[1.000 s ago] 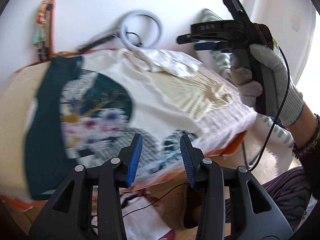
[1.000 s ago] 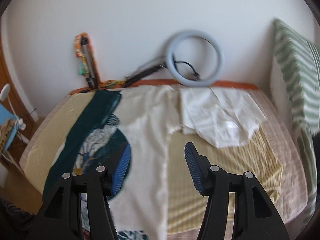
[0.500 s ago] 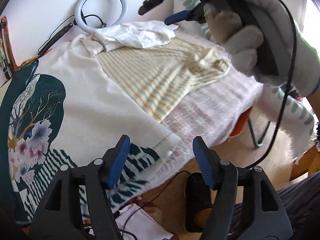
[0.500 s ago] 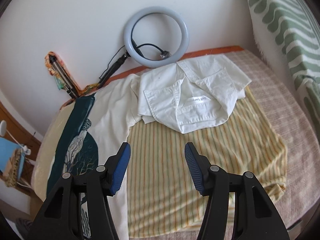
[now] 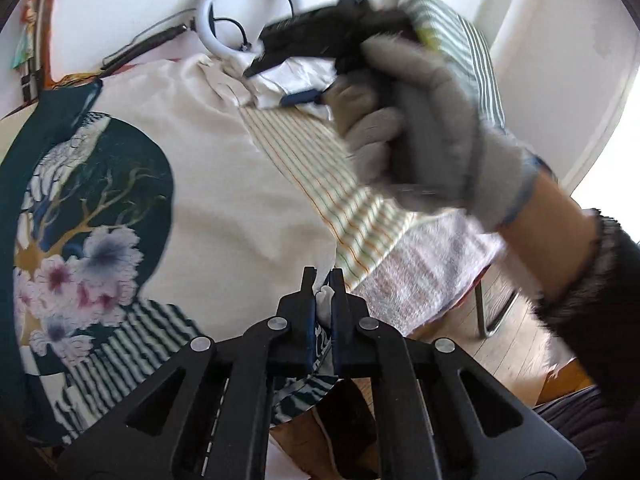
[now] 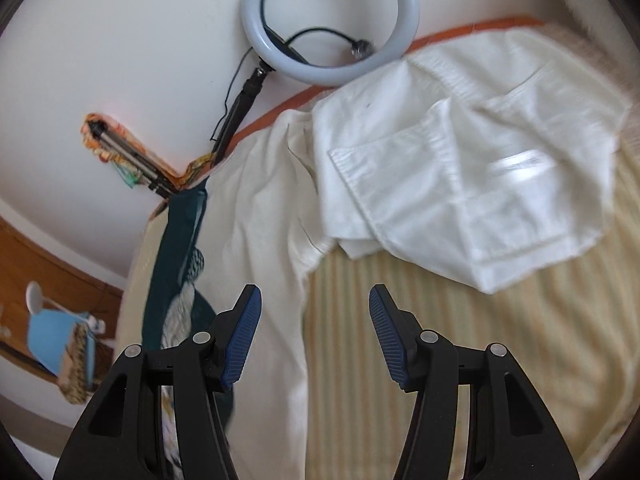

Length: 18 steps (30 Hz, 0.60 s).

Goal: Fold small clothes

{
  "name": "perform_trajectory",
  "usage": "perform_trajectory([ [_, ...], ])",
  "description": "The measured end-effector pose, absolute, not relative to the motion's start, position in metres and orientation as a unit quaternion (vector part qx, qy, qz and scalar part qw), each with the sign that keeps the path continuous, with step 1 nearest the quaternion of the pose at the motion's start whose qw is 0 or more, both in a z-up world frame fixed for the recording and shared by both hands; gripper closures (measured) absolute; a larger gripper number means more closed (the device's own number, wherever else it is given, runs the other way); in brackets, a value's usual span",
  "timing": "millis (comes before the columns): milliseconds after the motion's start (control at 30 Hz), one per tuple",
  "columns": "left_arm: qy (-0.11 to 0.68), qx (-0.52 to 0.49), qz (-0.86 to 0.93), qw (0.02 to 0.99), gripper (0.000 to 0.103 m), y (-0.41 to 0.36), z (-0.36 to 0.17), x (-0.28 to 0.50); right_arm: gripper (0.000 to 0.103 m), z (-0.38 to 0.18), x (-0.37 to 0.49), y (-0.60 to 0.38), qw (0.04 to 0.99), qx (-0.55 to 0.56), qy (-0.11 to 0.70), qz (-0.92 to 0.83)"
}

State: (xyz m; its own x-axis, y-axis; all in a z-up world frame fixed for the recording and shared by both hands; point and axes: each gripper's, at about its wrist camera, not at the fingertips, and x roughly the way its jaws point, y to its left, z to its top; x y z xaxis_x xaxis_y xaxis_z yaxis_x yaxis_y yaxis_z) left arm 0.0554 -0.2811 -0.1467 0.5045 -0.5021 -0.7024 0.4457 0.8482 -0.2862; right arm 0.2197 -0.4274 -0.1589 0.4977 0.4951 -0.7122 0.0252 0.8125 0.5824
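Note:
A small white garment (image 6: 472,176) lies crumpled at the far side of the bed, on a yellow striped cloth (image 6: 460,344). It also shows in the left wrist view (image 5: 288,80). My left gripper (image 5: 323,280) is shut on the near edge of the cream printed cloth (image 5: 224,184); a bit of white fabric shows between its fingers. My right gripper (image 6: 315,320) is open and empty above the bed, short of the white garment. In the left wrist view it shows in a grey-gloved hand (image 5: 420,128), over the striped cloth (image 5: 352,208).
A ring light (image 6: 330,20) on a stand leans on the white wall behind the bed. A green striped pillow (image 5: 460,52) stands at the right. Wooden floor and a chair leg (image 5: 488,312) lie below the bed's near edge. A blue lamp (image 6: 52,332) stands far left.
My left gripper has shut on the near edge of the cream cloth. My right gripper has moved forward and down toward the white garment, still open.

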Motion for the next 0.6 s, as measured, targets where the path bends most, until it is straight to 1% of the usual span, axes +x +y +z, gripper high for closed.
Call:
perform_trajectory([
  [133,0.414,-0.056,-0.272,0.867,0.099,-0.268,-0.140,0.056,0.048,-0.181,0.247,-0.419,0.806,0.305,0.493,0.124],
  [300,0.417,-0.071,-0.275,0.863,0.099,-0.261,-0.143,0.052,0.049,-0.180,0.264,-0.414,0.814,0.309,0.479,0.112],
  [333,0.417,-0.072,-0.276,0.863,0.099,-0.260,-0.144,0.051,0.057,-0.182,0.267,-0.412,0.812,0.312,0.480,0.113],
  [367,0.418,-0.074,-0.277,0.862,0.099,-0.259,-0.146,0.052,0.071,-0.184,0.271,-0.409,0.811,0.309,0.485,0.111],
  [400,0.419,-0.077,-0.278,0.861,0.099,-0.258,-0.146,0.052,0.076,-0.187,0.273,-0.406,0.811,0.303,0.489,0.107],
  [467,0.420,-0.083,-0.279,0.860,0.099,-0.255,-0.147,0.053,0.092,-0.189,0.276,-0.402,0.815,0.295,0.489,0.098],
  [600,0.418,-0.114,-0.276,0.858,0.100,-0.236,-0.147,0.056,0.097,-0.174,0.276,-0.399,0.827,0.294,0.470,0.091],
])
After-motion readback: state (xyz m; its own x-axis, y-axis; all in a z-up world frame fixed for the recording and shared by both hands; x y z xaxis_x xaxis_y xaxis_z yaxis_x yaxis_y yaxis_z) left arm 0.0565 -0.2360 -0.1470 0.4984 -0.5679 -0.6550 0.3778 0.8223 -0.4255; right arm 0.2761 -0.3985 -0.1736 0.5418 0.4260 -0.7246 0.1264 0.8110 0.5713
